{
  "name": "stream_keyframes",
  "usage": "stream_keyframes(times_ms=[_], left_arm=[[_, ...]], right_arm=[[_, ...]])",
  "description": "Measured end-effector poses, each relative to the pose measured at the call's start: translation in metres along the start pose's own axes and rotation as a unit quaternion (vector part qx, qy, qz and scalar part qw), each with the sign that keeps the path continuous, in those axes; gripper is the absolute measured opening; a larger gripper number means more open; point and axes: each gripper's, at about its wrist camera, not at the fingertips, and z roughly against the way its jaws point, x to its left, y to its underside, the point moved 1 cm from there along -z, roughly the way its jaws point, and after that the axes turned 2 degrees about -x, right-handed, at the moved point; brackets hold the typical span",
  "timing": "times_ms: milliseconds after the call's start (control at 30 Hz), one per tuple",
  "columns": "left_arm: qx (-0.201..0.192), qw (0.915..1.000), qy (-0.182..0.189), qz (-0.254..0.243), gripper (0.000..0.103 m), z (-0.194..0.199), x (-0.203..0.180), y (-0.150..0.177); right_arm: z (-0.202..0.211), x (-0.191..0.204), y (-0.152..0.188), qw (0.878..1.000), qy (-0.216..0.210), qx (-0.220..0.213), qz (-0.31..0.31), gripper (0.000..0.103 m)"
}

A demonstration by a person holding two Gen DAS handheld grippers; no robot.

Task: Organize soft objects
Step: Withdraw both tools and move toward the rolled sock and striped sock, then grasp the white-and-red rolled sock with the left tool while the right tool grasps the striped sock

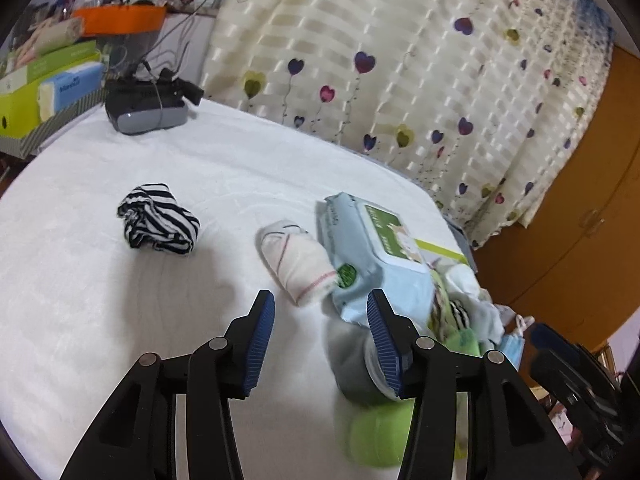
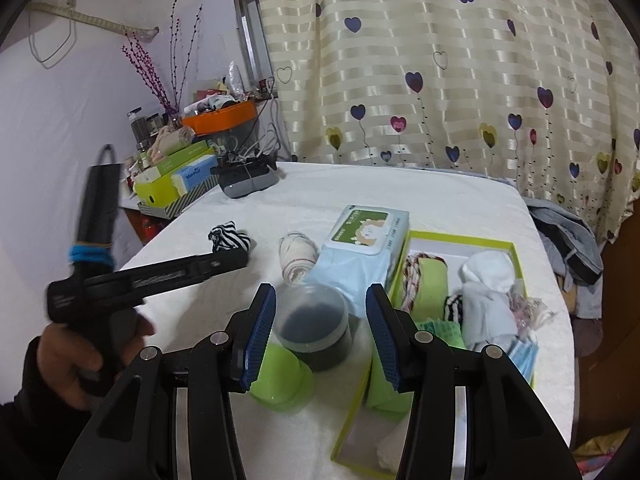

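A rolled black-and-white striped cloth [image 1: 158, 220] [image 2: 229, 237] and a rolled white sock with pink lines [image 1: 298, 266] [image 2: 296, 261] lie on the white table. A green-rimmed box [image 2: 516, 254] at the right holds several soft items: white socks [image 2: 488, 280], a green cloth [image 2: 430, 284], a blue mask [image 2: 522, 354]. My left gripper [image 1: 320, 344] is open and empty, low over the table just short of the white sock. My right gripper [image 2: 320, 338] is open and empty above a dark jar [image 2: 314, 326] and a green cup [image 2: 280, 380].
A blue wet-wipes pack [image 1: 372, 252] [image 2: 360, 246] lies beside the box. A grey device with cables [image 1: 146, 106] [image 2: 248, 180] sits at the table's far edge. Cluttered boxes [image 2: 172, 184] stand at far left. A heart-print curtain [image 2: 440, 80] hangs behind.
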Motion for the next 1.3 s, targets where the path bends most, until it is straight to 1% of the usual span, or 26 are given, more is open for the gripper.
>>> stream_keyframes(times_ms=[167,267,300,333,367,500,667,800,867,933,1033,1200,1300], left_arm=[[0.027,0.9994,0.001,0.023,0.047,-0.038,0.009,-0.011],[0.034,0.9987,-0.005,0.036,0.048,-0.054,0.014,-0.015],[0.035,0.9985,-0.004,0.041,0.049,-0.057,0.015,-0.017],[0.035,0.9984,-0.003,0.043,0.052,-0.06,0.015,-0.018],[0.036,0.9983,-0.003,0.045,0.053,-0.063,0.015,-0.019],[0.041,0.9982,-0.012,0.042,0.053,-0.076,0.013,-0.022],[0.056,0.9968,-0.024,0.052,0.053,-0.096,0.015,-0.022],[0.063,0.9962,-0.016,0.057,0.053,-0.106,0.015,-0.019],[0.06,0.9969,-0.02,0.047,0.052,-0.106,0.012,-0.02],[0.057,0.9975,-0.022,0.036,0.047,-0.103,0.009,-0.019],[0.047,0.9982,-0.032,0.02,0.045,-0.092,0.007,-0.017],[0.015,0.9989,-0.044,0.002,0.044,-0.055,0.005,-0.015],[-0.002,0.9986,-0.052,0.001,0.044,-0.03,0.008,-0.013]], right_arm=[[-0.006,-0.004,-0.003,1.0,-0.007,-0.001,-0.001,0.048],[-0.009,-0.009,-0.004,1.0,-0.005,0.0,-0.006,0.048],[-0.009,-0.01,-0.005,1.0,-0.004,-0.001,-0.006,0.048],[-0.01,-0.012,-0.005,1.0,-0.003,-0.001,-0.007,0.048],[-0.01,-0.013,-0.006,1.0,-0.003,-0.002,-0.008,0.048],[-0.01,-0.017,-0.006,1.0,-0.005,-0.006,-0.012,0.048],[-0.011,-0.018,-0.007,1.0,-0.009,-0.006,-0.009,0.048],[-0.01,-0.02,-0.007,1.0,-0.007,-0.005,-0.01,0.048],[-0.01,-0.021,-0.007,1.0,-0.005,-0.004,-0.012,0.048],[-0.01,-0.021,-0.008,1.0,-0.002,-0.003,-0.012,0.048],[-0.009,-0.02,-0.008,1.0,0.001,-0.003,-0.012,0.048],[-0.01,-0.015,-0.01,1.0,0.002,-0.003,-0.007,0.048],[-0.013,-0.008,-0.013,1.0,0.0,0.0,-0.001,0.048]])
